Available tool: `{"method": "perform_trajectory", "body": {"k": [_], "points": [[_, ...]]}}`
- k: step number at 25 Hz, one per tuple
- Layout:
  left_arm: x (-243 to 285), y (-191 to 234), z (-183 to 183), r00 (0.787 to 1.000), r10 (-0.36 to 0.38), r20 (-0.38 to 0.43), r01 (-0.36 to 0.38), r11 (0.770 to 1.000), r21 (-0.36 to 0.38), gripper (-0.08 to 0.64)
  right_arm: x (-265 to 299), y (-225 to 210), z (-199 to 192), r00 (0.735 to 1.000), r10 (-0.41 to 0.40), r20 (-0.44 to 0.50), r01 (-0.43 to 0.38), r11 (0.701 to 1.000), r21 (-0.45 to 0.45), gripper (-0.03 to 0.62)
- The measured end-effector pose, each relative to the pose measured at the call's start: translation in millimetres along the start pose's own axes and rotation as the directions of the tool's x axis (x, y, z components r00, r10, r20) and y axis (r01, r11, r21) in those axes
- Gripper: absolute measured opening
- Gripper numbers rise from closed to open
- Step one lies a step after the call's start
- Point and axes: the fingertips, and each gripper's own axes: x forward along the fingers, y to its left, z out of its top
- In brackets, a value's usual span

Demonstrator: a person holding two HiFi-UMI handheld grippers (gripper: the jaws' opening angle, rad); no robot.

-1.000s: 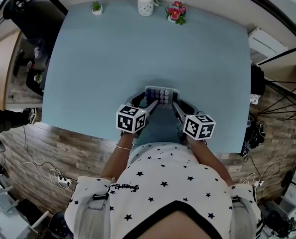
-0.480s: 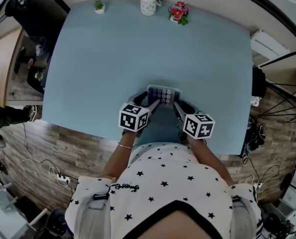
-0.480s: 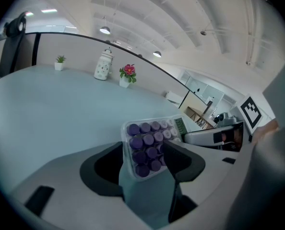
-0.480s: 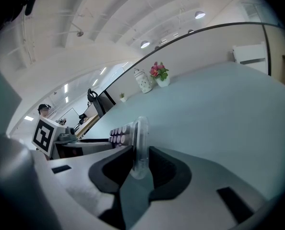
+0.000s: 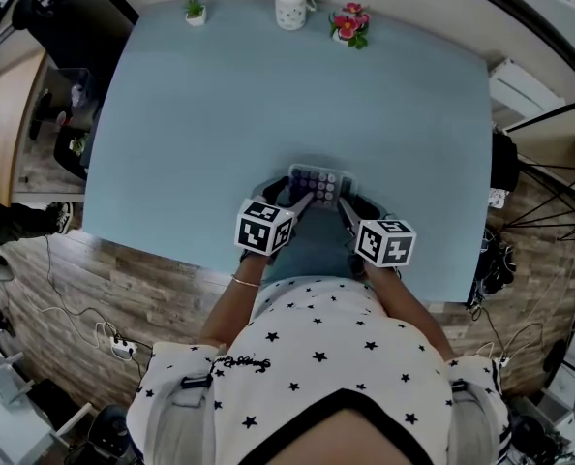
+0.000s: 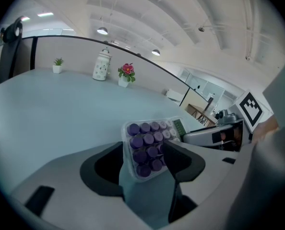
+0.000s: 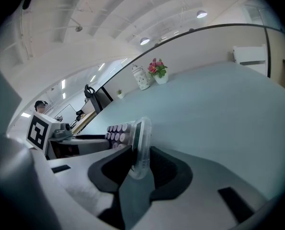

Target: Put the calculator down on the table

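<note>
The right tongs [image 7: 141,153] have just been eased wider around the calculator [image 7: 133,131] (release is judged to be starting), yet its rim is seen pinched between them. The left tongs [image 6: 143,151] are clamped across its keys. It is held tilted over the near edge of the table [image 5: 220,114].

1. The table [image 5: 220,114] has a pale blue-grey top, smooth and matte, with rounded corners. It stands on a wood-plank floor [image 5: 152,298].
2. Three small things stand in a row along its far edge, each apart from the next.
3. At the left of that row is a little green potted plant [image 5: 196,12] in a white pot.
4. In the middle stands a white lidded jar [image 5: 289,0], upright.
5. Just right of the jar is a pot of pink and red flowers [image 5: 350,24].
</note>
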Motion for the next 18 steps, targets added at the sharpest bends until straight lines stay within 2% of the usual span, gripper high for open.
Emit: {"method": "perform_trajectory", "body": {"k": [18], "points": [[6.5,0.2,-1.0,1.0,0.009,-0.009,-0.009,1.0,0.025,0.268,5.8,-8.9,-5.5,0.998,-0.039,-0.039,0.038,0.999,-0.019,0.13]]}}
